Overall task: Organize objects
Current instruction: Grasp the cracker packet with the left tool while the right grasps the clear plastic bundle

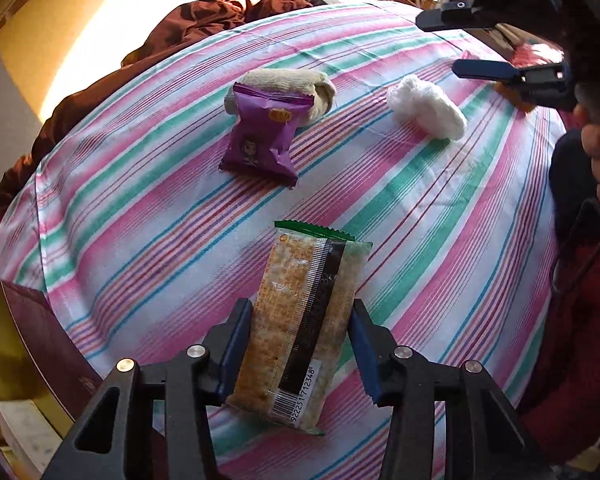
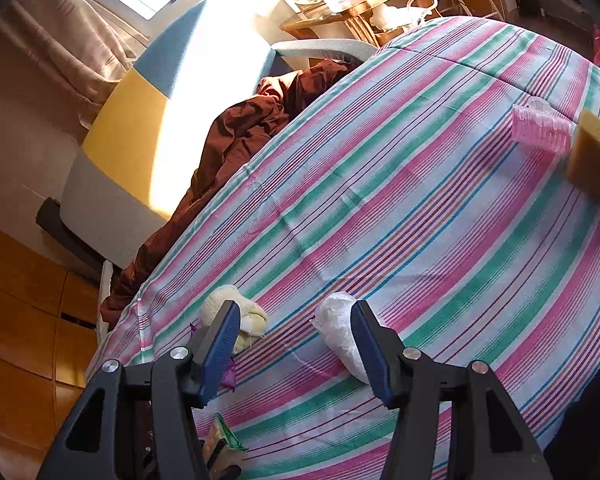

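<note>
Clamping the cracker packet point(image 1: 296, 280) in the left gripper point(image 1: 300, 308), blue pads pressing on its two long edges, barcode end pointing back toward the camera. Holding that packet over the striped cloth point(image 1: 420, 220), on the near side of the purple snack packet point(image 1: 262, 136) and well apart from it. Keeping the right gripper point(image 2: 296, 312) with its fingers apart and nothing between them, hovering above the cloth to the right of the purple snack packet. Lying against the far edge of the purple snack packet: a rolled beige sock point(image 1: 288, 80). Resting to its right, near but not touching: a white wad point(image 1: 426, 106). Sitting much farther right of it, touching each other: a pink hair roller point(image 2: 540, 128) and a yellow sponge point(image 2: 596, 156).
</note>
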Demonstrator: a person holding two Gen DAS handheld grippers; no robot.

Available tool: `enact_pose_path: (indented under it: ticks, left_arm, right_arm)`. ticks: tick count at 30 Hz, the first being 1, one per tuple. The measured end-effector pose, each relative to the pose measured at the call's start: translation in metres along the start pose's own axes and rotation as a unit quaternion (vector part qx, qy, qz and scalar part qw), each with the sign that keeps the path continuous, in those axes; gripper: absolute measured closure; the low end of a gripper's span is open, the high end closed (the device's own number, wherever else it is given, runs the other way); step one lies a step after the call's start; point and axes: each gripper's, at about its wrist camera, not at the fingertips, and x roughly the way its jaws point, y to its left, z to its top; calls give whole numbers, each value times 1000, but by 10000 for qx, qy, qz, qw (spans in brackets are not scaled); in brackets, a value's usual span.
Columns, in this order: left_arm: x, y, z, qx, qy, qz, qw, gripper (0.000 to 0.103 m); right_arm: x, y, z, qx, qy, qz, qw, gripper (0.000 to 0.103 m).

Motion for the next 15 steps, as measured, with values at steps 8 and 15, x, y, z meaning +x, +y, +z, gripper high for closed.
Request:
enact_pose_path:
  ticks: [8,15]
  left_arm:
    - [-4,-37,-28,-228,-561,343,9976,54]
    - [4,-31,-28,-505,-700,77,9962,52]
  right_arm:
    - [10,-12,2,256,216,-292,9990,45]
    - [33,-9,-1,-32,614,-914,9939,45]
